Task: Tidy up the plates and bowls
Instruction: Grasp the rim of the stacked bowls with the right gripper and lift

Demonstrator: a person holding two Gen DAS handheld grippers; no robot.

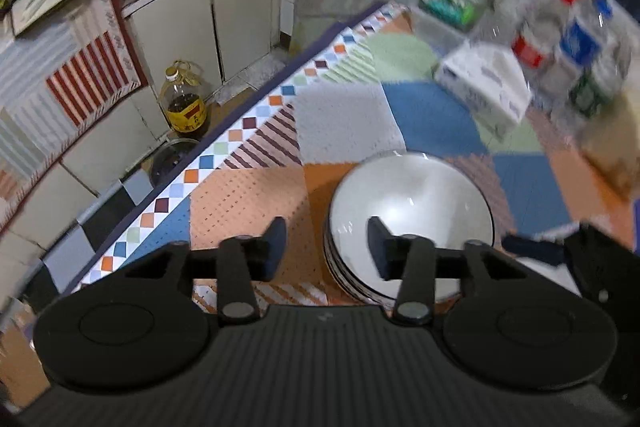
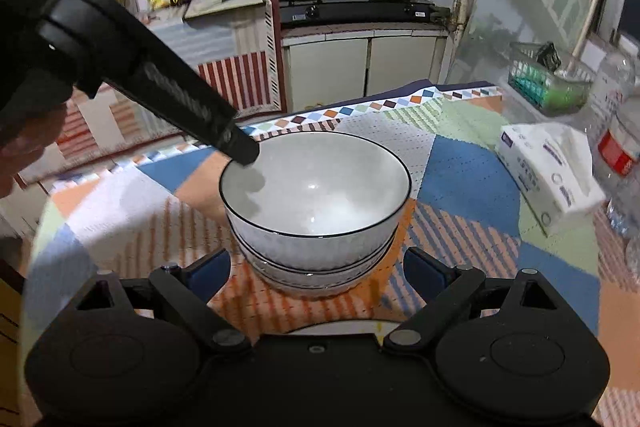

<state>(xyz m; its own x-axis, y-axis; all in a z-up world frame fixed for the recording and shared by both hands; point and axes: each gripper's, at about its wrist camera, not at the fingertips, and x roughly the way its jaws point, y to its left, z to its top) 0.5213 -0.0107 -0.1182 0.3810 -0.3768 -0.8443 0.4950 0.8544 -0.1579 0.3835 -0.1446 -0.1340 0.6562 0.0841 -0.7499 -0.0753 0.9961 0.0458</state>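
A stack of white bowls with thin black rims (image 2: 316, 211) stands on the patterned tablecloth. In the left wrist view the stack (image 1: 416, 203) lies under my left gripper (image 1: 326, 247), which is open, its right finger over the top bowl and its left finger outside the rim. From the right wrist view the left gripper's finger (image 2: 240, 147) reaches down to the bowl's left rim. My right gripper (image 2: 316, 269) is open and empty, just in front of the stack, a finger on each side. A white plate rim (image 2: 344, 327) shows just under it.
A tissue pack (image 2: 548, 171) lies right of the bowls, with plastic bottles (image 2: 620, 147) and a clear basket (image 2: 548, 83) behind it. The table's far edge (image 1: 248, 123) drops to the floor, where an oil bottle (image 1: 184, 103) stands. Stove and cabinets (image 2: 360, 11) lie beyond.
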